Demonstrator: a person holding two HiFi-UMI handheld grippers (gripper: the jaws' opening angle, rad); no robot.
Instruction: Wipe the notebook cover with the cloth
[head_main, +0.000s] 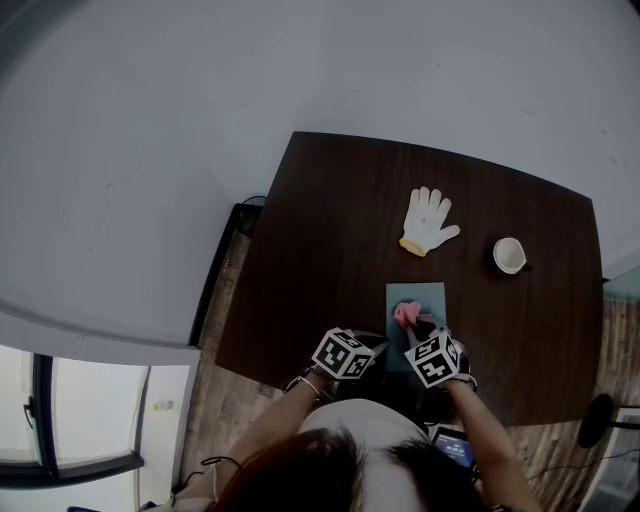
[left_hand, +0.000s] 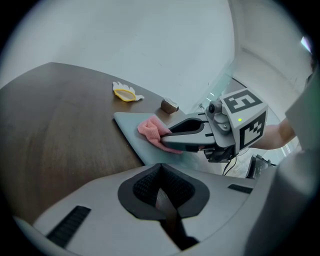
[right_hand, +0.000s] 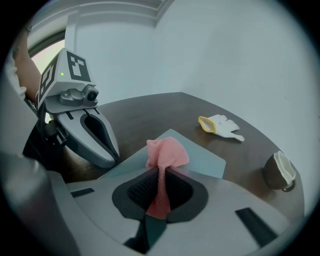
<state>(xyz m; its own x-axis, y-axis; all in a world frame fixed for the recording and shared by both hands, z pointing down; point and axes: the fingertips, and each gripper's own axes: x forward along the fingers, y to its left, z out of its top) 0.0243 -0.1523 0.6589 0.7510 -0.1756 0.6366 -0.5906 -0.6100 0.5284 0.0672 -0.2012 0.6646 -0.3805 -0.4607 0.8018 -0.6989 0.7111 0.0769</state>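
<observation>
On the dark table the teal notebook lies lower centre in the head view, the pink cloth on it pinched in my right gripper, the left gripper closed empty near its edge; I judge flat, even strokes advisable.

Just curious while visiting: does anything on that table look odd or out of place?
Only mildly: a single white glove lies on the table beyond the notebook, with no partner. The cloth in the right gripper is bunched; nothing is spilled.
</observation>
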